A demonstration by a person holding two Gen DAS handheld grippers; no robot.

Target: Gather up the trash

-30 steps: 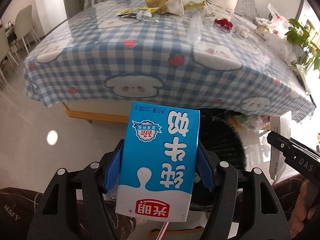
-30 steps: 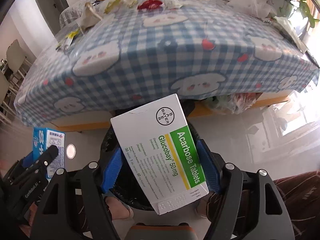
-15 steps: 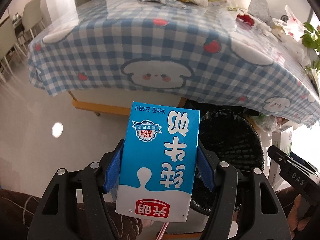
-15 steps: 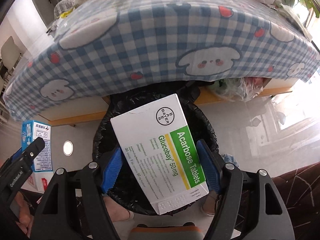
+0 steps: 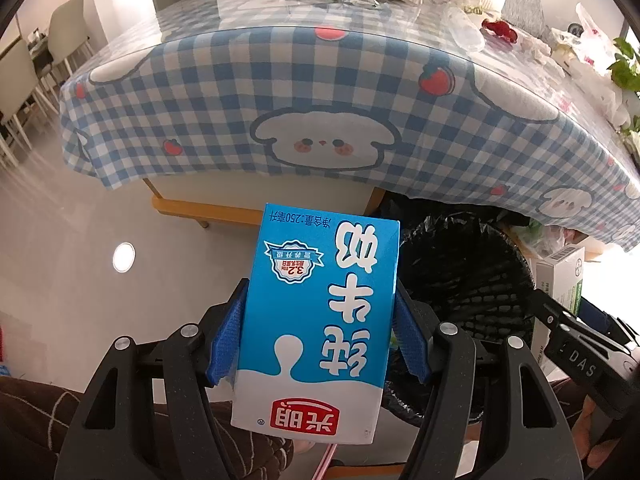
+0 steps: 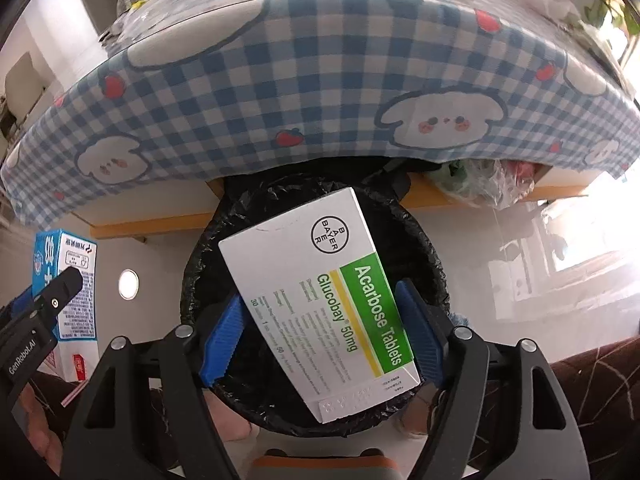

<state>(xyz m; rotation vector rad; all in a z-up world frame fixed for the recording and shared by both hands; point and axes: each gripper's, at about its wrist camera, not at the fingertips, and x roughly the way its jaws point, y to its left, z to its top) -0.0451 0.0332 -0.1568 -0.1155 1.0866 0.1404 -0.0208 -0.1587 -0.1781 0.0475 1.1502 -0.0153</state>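
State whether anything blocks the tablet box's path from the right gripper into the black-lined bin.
Nothing visible does. The right gripper holds the tablet box directly over the bin, whose mouth is open.

Left tool (image 5: 318,344) clamps blue-and-white cardboard milk carton (image 5: 320,320) between blue pads (image 5: 224,344), carton upside down. Black bag-lined mesh trash bin (image 5: 468,276) just right of it, under blue-checked-cloth counter (image 5: 320,92). Right tool (image 5: 576,356) at right edge, gripping white-and-green cardboard box (image 5: 562,272).
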